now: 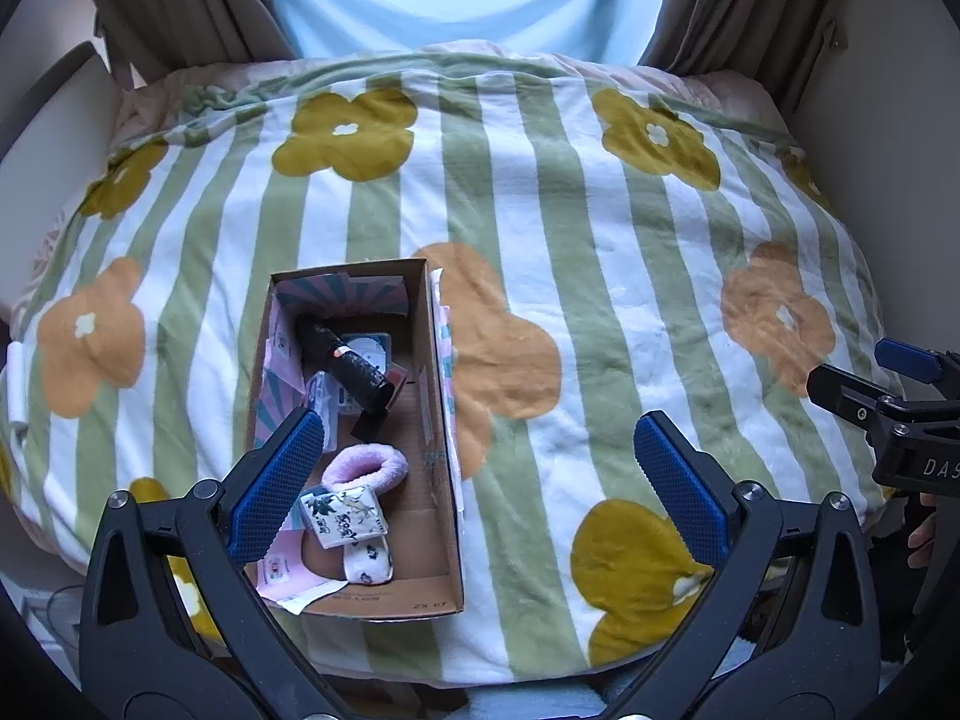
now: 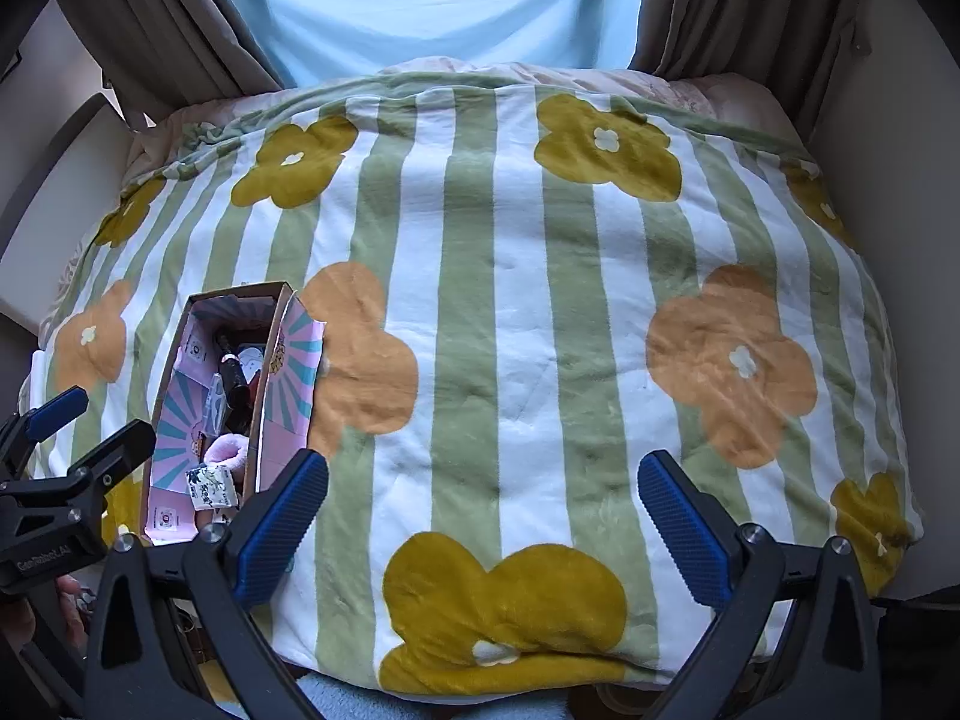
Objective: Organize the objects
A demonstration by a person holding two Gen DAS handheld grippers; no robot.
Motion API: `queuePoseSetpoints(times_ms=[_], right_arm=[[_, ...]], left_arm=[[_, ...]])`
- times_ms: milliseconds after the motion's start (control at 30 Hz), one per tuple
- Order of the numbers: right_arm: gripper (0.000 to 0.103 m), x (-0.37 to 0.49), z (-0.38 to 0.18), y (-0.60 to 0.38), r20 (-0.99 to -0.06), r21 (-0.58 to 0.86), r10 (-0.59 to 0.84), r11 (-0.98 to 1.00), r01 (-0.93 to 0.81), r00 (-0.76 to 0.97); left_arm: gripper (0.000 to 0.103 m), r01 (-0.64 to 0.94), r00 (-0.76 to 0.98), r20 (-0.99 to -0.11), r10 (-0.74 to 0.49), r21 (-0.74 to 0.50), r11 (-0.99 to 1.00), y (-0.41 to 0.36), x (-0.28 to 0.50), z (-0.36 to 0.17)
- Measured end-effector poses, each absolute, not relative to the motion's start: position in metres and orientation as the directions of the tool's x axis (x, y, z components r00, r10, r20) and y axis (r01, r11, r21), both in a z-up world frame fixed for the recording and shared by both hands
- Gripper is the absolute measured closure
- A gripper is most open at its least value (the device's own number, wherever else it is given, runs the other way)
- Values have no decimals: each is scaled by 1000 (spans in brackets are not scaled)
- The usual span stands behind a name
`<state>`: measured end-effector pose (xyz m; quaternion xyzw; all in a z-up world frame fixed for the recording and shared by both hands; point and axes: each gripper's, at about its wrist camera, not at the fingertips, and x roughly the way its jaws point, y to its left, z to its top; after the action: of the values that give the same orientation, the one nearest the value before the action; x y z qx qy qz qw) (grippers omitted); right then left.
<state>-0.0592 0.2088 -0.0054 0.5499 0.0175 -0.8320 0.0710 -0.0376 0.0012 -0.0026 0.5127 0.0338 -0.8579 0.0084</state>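
Both tongs spread wide over the bed, nothing in either one.

The left gripper (image 1: 480,480) hangs with its left finger over the cardboard box (image 1: 441,450), which sits on the striped flower blanket (image 1: 600,300). Inside the box: a black flashlight (image 1: 351,369), a pink fuzzy slipper (image 1: 366,465) and a little floral pouch (image 1: 345,519). The right gripper (image 2: 483,516) is over bare blanket, box off to its left.

A green-and-white striped fleece blanket with yellow and orange flowers (image 1: 540,228) spreads ahead; beige curtains (image 2: 720,6) frame a pale window (image 2: 432,0) beyond.
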Motion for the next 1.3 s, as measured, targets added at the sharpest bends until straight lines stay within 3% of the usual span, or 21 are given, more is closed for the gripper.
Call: queuePoseSetpoints(times_ms=[867, 1200, 1300], right_arm=[[1, -59, -6, 207, -916, 49, -100, -989, 139, -390], [1, -59, -1, 208, -914, 51, -104, -988, 144, -392], [1, -59, -1, 208, -914, 53, -106, -988, 144, -392]], left_arm=[[0, 92, -486, -874, 15, -68, -993, 0, -30, 4], [0, 113, -509, -857, -82, 28, -993, 13, -23, 6], [0, 97, -514, -856, -48, -3, -995, 16, -24, 6]])
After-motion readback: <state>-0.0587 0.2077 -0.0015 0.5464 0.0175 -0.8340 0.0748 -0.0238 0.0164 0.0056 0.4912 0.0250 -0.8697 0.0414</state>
